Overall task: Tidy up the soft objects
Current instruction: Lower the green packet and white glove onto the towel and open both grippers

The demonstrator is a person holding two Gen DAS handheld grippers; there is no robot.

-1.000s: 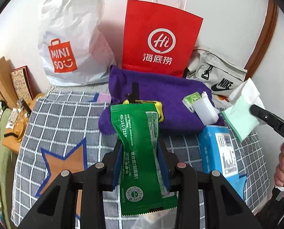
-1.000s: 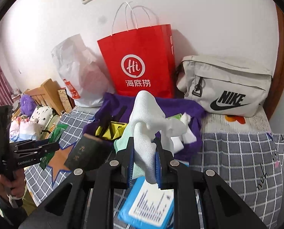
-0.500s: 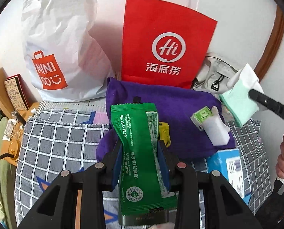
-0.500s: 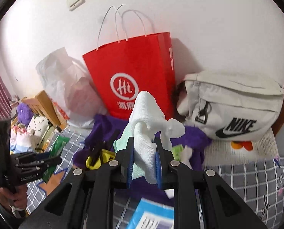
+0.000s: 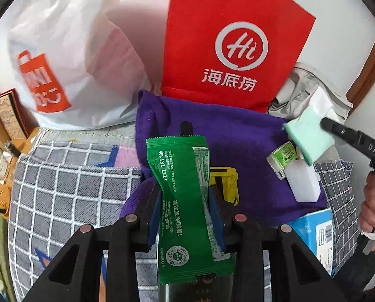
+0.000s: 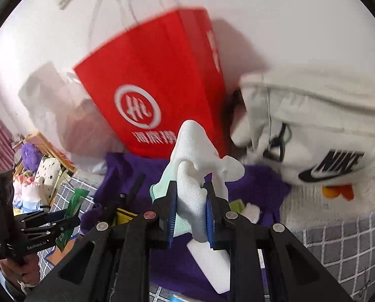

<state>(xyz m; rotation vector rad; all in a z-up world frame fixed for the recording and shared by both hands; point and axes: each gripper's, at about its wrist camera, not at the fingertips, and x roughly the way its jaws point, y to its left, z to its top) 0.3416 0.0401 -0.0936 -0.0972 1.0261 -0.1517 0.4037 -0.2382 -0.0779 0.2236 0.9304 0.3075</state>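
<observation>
Both grippers have travelled closer to the tall red paper carrier bag (image 5: 235,50), which fills more of each view than a second ago, and the blue carton beside the purple towel has slid nearly out of sight. Taking that red bag as the landmark and reading left to right: to its left slumps a crinkled white plastic shopping bag (image 5: 69,58) with an orange panel, partly legible as "MINI SO". The red bag carries a white circle reading "Hi" above three Chinese characters. At its foot lies a rumpled purple towel (image 5: 237,136) on a grey checked bedcover (image 5: 69,196). Held above the towel, the left gripper (image 5: 184,206) has its jaws pressed onto a flat green foil sachet (image 5: 184,201) printed with digits "40-181-1212". To the right of the red bag, the right gripper (image 6: 190,214) pinches a white and mint-green mesh cloth (image 6: 195,166). Further right leans a cream fabric waist bag (image 6: 320,125) lettered "NIKE". The step in hand looks like carrying both soft items toward storage; the next move probably calls for lifting each above a bag mouth before letting go.
</observation>
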